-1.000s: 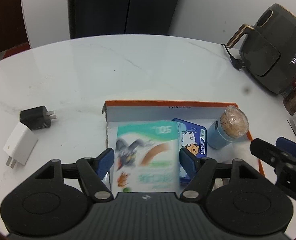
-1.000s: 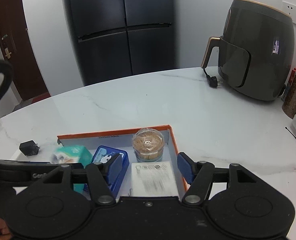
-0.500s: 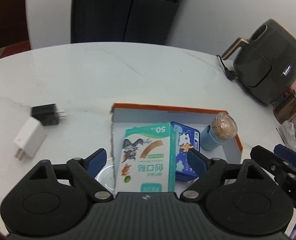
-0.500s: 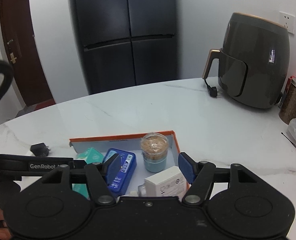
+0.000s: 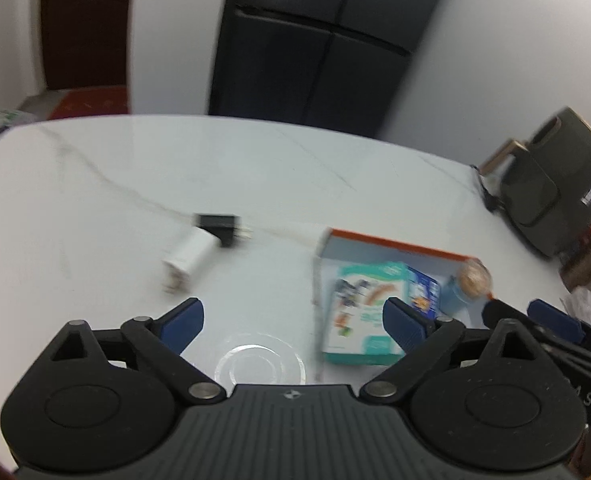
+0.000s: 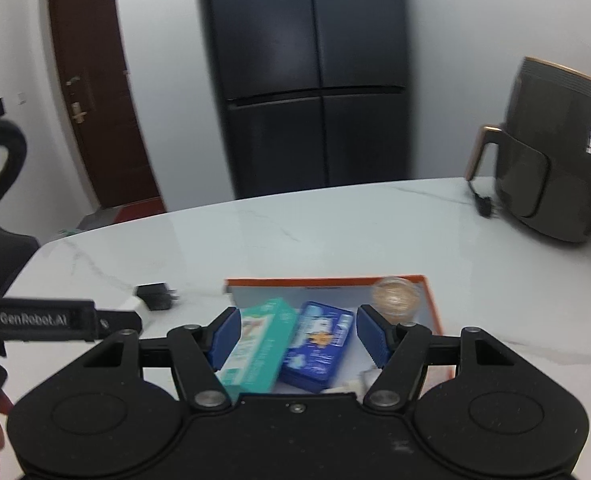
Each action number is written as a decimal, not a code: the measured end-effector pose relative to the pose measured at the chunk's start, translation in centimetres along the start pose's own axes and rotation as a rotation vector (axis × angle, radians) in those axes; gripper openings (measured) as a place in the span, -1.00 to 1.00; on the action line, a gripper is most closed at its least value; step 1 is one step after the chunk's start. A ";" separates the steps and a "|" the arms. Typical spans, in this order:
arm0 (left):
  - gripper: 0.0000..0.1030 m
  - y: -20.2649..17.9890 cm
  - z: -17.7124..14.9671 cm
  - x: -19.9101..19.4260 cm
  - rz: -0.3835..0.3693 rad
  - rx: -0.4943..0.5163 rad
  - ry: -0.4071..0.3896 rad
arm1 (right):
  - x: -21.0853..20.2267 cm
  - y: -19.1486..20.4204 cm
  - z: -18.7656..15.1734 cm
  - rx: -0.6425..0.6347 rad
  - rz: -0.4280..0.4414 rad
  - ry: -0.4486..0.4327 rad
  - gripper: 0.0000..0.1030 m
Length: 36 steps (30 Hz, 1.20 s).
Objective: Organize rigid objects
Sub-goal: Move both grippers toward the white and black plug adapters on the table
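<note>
Both grippers, L [image 5: 293, 314] & R [image 6: 297, 334]: fingers wide apart, holding nothing.

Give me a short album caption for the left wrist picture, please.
Open left tool above a marble table, two chargers ahead, an orange-rimmed tray of boxes to its right.

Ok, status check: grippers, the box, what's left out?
Left gripper open, empty. Right gripper open, above orange box. Green carton, blue tin, jar inside. White charger, black charger on table, unobstructed.
</note>
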<state>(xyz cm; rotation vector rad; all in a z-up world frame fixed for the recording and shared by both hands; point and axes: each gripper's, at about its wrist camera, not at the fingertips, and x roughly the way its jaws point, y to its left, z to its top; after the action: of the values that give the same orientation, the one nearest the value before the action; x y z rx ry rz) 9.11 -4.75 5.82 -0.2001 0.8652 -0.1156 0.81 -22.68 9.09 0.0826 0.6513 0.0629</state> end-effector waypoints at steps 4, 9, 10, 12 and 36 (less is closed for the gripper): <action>0.92 1.9 0.6 -1.6 0.046 -0.008 -0.025 | -0.2 1.9 0.3 -0.021 0.036 -0.013 0.52; 0.99 3.9 1.0 -2.3 0.106 0.001 -0.040 | 0.0 4.0 0.3 -0.039 0.072 -0.007 0.52; 0.99 4.4 1.1 -2.4 0.112 -0.001 -0.040 | 0.2 4.3 0.3 -0.043 0.077 -0.003 0.52; 1.00 5.2 1.0 -1.9 0.120 0.006 -0.031 | 0.7 5.2 0.2 -0.050 0.084 0.007 0.52; 0.82 11.2 2.3 10.2 0.061 0.058 0.019 | 7.4 9.2 -2.1 -0.017 0.000 0.113 0.52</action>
<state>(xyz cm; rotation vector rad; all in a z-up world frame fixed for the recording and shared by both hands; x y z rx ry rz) 17.66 4.62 -2.75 -0.1187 0.8846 -0.0856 5.10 -12.73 3.80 0.0632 0.7634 0.0736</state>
